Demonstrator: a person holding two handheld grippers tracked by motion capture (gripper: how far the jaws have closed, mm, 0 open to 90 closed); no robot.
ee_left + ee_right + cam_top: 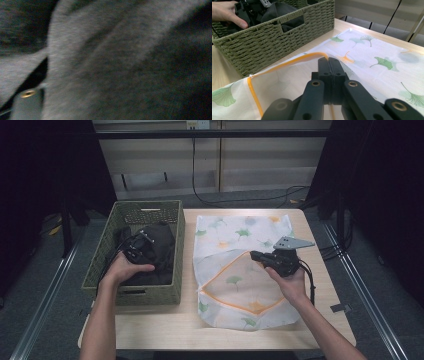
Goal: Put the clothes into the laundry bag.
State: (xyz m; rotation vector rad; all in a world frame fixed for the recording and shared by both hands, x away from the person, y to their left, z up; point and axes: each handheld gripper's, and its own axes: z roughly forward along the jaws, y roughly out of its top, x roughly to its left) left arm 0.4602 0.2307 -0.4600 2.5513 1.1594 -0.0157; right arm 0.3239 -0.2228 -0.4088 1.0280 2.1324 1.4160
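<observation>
Room: dark curtains at both sides, pale wall panels and loose cables beyond my table (320,320).
Surface: light wood; a white leaf-print bag (240,265) lies flat on it, a green woven basket (100,270) touching its left side.
Right gripper (256,255): clenched on the bag's orange-edged mouth (287,63); jaws pressed together on the rim, lifting it a little off the lower layer.
Left gripper (142,242): down inside the basket, against the dark cloth (160,250); I cannot tell whether its pads bite yet.
Cloth: heaped in the basket, left of the bag, well apart from the mouth.
Key relation: the mouth faces left and toward me, so the cloth must travel rightward over the basket wall into it.
Nearer hand: my left, already at the cloth.
Bag axis: runs away from me.
</observation>
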